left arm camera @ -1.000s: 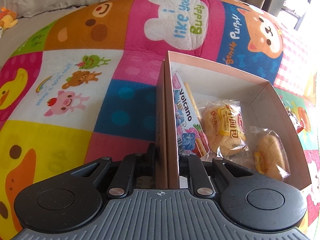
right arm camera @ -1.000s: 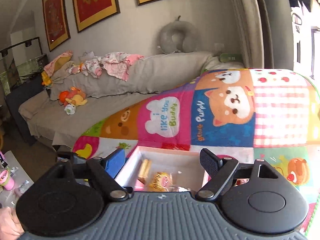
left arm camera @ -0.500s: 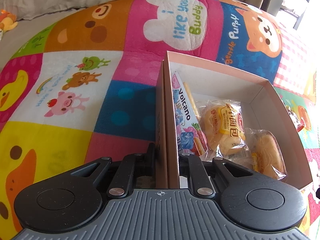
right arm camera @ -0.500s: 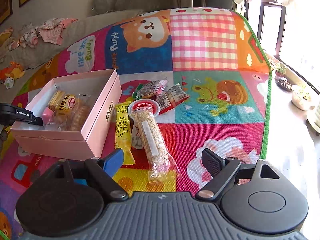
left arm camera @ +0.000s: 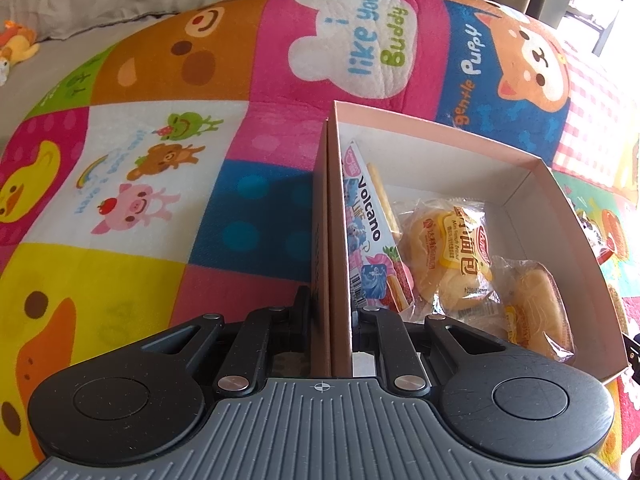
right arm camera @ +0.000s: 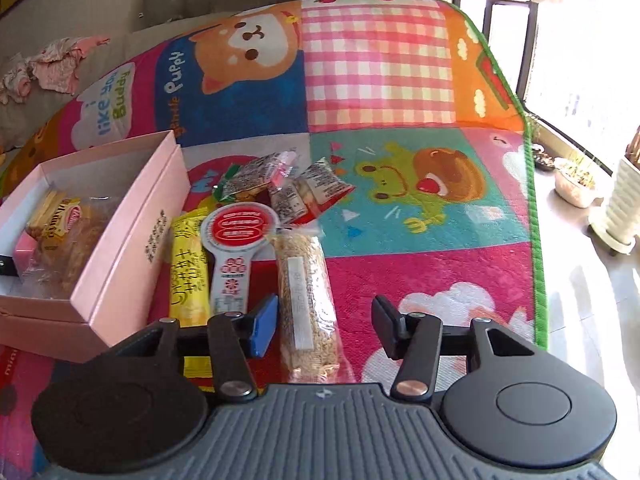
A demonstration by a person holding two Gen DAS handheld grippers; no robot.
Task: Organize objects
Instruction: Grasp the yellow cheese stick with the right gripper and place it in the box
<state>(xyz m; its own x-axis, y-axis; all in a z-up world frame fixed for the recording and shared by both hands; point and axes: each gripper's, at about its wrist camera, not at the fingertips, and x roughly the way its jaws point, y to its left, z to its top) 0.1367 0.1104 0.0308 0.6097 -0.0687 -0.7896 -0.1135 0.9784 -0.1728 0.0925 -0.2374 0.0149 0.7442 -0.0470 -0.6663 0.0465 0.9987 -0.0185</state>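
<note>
In the left wrist view my left gripper (left arm camera: 332,304) is shut on the near side wall of the pink box (left arm camera: 440,148). Inside lie a Volcano stick packet (left arm camera: 368,232) and two wrapped breads (left arm camera: 448,256) (left arm camera: 536,312). In the right wrist view my right gripper (right arm camera: 324,326) hangs low over a long clear-wrapped oat bar (right arm camera: 300,272). Its jaws are closing with the bar's near end between them, and gaps still show beside the pads. Beside the pink box (right arm camera: 132,248) lie a yellow packet (right arm camera: 190,276), a red-lidded white cup (right arm camera: 236,240) and small snack packets (right arm camera: 256,178).
Everything sits on a colourful patchwork play mat (right arm camera: 380,80) with a green border (right arm camera: 536,240) at the right. Beyond that border is bare floor with plant pots (right arm camera: 620,208). A grey sofa with clothes (right arm camera: 56,64) runs behind the mat.
The right gripper has swung down from facing the sofa to just over the snacks, and its jaws have narrowed around the oat bar. The left gripper and box stay put.
</note>
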